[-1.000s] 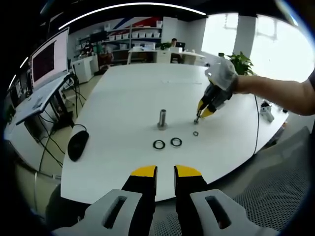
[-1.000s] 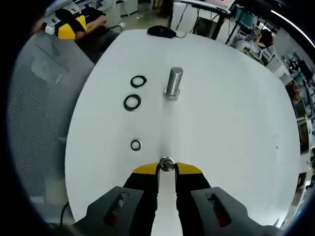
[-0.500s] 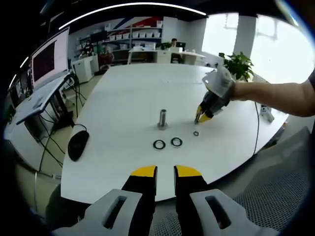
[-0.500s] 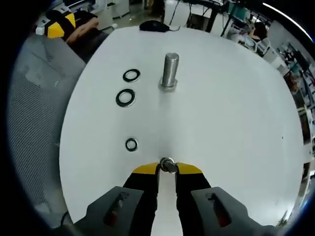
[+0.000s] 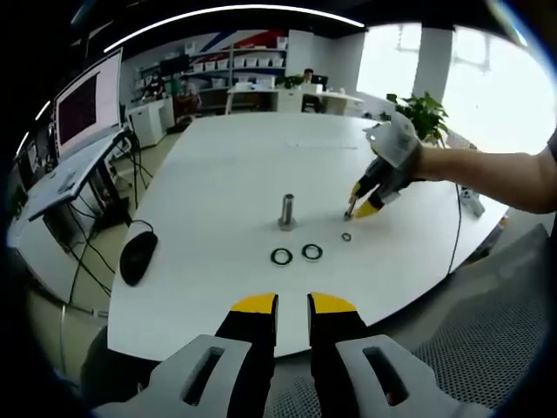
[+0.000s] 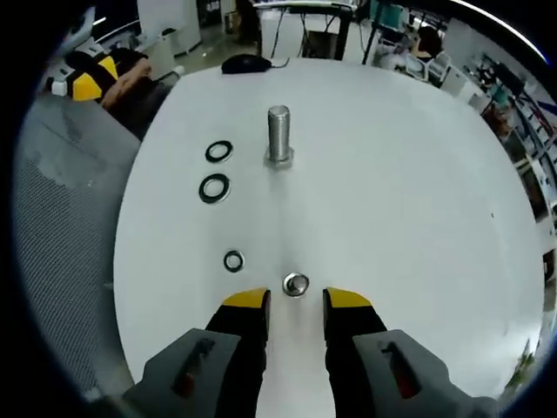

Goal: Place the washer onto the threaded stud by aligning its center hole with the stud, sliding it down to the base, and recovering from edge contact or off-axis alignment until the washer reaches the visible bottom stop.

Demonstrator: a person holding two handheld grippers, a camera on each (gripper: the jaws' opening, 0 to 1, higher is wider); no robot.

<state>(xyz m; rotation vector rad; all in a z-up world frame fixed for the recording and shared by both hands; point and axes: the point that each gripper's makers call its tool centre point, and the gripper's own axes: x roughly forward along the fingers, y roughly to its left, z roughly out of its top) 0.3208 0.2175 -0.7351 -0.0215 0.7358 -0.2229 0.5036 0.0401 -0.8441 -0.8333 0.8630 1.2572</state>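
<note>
Stud (image 5: 286, 210) threads too small

We see an open-plan office around a large white table (image 5: 235, 165) with rounded corners. Bright windows (image 5: 487, 78) wash out the far right side, and a leafy potted plant (image 5: 425, 111) stands before them. A long ceiling light strip (image 5: 252, 10) curves overhead. At the far wall we see white desks (image 5: 278, 94) and shelving with white bins (image 5: 235, 61) — people sit there. To the left, a monitor (image 5: 83, 104) glows on a cluttered side desk, with cables hanging below. A black mouse (image 5: 137, 254) lies on the table's edge — a grey mesh chair (image 6: 61, 252) stands just beside the table.
</note>
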